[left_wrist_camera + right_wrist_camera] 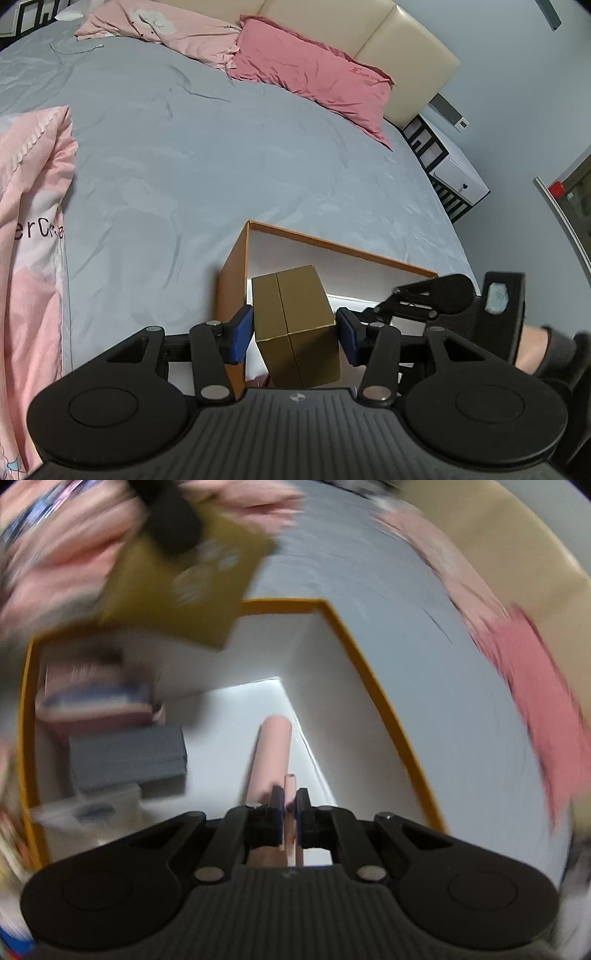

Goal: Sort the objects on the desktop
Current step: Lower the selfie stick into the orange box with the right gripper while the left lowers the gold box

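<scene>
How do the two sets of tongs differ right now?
The left tongs stand wide around a brown cardboard box; the right tongs are nearly closed on a thin pink stick-like item. The left view is sharp, the right blurred. Both sit over the orange-rimmed box.

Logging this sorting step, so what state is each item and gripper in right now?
Left gripper: shut on the brown box, held above the tray.
Right gripper: shut on a thin pink piece.
Orange tray: open, lidless.
Grey box: lying inside the tray.
</scene>
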